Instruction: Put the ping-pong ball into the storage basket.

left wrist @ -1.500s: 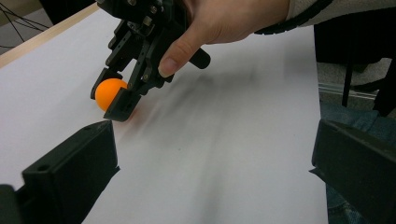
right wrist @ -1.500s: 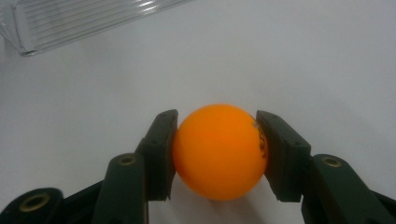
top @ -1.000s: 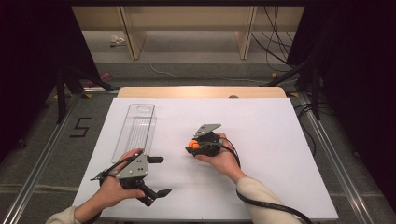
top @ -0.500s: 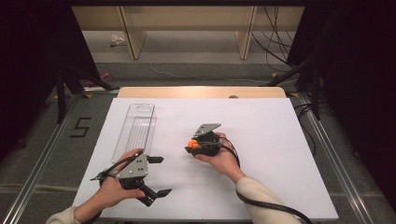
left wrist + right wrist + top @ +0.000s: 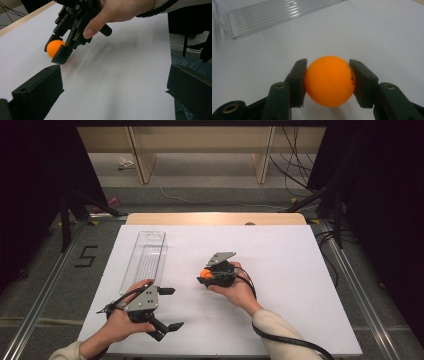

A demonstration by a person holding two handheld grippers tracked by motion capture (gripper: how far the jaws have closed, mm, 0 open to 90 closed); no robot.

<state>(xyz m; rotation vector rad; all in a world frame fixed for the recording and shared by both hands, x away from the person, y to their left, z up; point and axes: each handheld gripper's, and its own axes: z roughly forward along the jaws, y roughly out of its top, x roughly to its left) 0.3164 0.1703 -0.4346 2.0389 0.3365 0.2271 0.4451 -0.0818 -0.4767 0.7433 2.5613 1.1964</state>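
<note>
An orange ball sits between the jaws of my right gripper, whose pads press on both its sides. From above, that right gripper is near the middle of the white table with the orange ball at its tip, pointing left. My left gripper rests at the front left, its jaws spread wide with nothing between them. In the left gripper view, the ball and the right gripper holding it lie ahead, just above the table, beyond my own wide-set jaws.
A long clear ribbed plastic tray lies on the table's left side, beyond the left gripper; its near end shows ahead of the ball. A wooden strip runs along the table's far edge. Cables trail from both grippers.
</note>
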